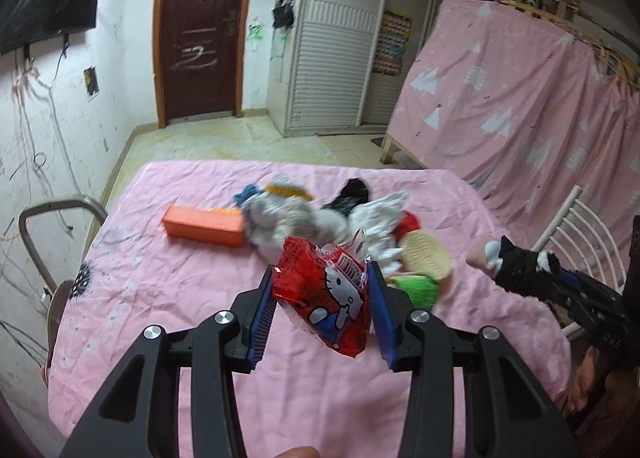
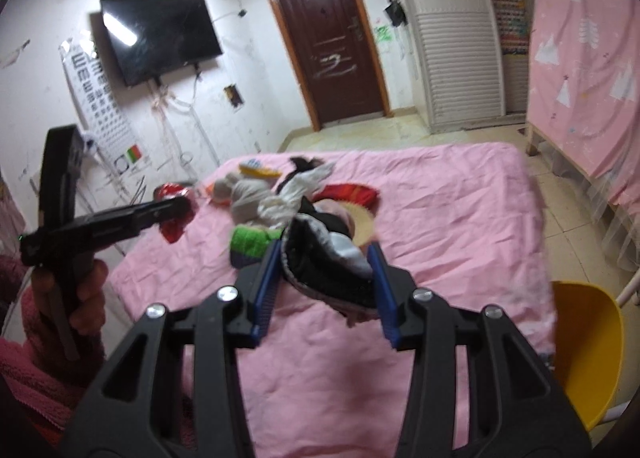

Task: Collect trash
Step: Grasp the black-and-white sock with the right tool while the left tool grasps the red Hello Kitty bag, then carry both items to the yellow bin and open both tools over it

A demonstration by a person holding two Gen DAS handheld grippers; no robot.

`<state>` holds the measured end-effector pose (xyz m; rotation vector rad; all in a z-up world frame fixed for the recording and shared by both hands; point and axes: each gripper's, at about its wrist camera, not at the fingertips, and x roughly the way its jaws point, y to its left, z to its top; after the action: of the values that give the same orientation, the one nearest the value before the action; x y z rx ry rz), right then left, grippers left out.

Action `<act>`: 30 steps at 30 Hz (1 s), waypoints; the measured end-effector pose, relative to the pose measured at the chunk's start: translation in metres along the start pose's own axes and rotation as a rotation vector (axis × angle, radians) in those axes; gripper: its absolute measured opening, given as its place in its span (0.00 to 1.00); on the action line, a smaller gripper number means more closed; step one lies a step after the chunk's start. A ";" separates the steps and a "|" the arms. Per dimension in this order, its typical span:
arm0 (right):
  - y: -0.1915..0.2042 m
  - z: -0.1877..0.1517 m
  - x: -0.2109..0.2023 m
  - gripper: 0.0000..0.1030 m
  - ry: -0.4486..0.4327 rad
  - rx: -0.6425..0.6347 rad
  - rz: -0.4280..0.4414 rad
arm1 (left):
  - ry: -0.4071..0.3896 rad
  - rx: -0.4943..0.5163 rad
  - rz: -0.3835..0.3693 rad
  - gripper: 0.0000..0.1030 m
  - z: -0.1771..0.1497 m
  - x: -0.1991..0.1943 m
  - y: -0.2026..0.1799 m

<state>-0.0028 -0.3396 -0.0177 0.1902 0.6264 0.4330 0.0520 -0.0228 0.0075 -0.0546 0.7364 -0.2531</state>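
Left tool [image 1: 320, 286] clamped a red wrapper [image 1: 324, 298]; right tool [image 2: 324, 270] clamped a black-and-white sock [image 2: 328, 262]. Both lifted over counter [image 2: 440, 209]; next, probably a bin.

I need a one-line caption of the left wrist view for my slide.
Left hand-held gripper holds a red Hello Kitty wrapper above the pink tablecloth, with a pile of clothes behind.

Trash in both my claws above the pink table

My left gripper [image 1: 322, 290] clamps a crumpled red cartoon-cat snack wrapper [image 1: 324, 298], hanging tilted between the blue pads. My right gripper [image 2: 324, 278] pinches a limp black-and-white sock-like cloth [image 2: 328, 262]. Both are lifted clear of the heap of cloth scraps [image 1: 320, 217] mid-table.
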 end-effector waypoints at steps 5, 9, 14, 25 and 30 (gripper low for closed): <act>-0.027 0.001 -0.025 0.41 -0.061 0.045 -0.061 | -0.013 0.054 -0.048 0.33 0.008 -0.001 -0.038; -0.053 -0.001 -0.045 0.41 -0.100 0.087 -0.129 | -0.017 0.110 -0.094 0.33 0.013 0.001 -0.073; -0.088 -0.010 -0.065 0.41 -0.132 0.155 -0.199 | -0.015 0.183 -0.145 0.33 0.019 0.002 -0.118; -0.157 -0.027 -0.078 0.42 -0.143 0.260 -0.400 | 0.015 0.321 -0.222 0.33 0.022 0.018 -0.210; -0.181 -0.032 -0.087 0.53 -0.153 0.320 -0.431 | 0.037 0.362 -0.274 0.33 0.023 0.031 -0.252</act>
<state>-0.0249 -0.5387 -0.0520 0.3795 0.5648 -0.1000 0.0372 -0.2750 0.0389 0.1952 0.7099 -0.6471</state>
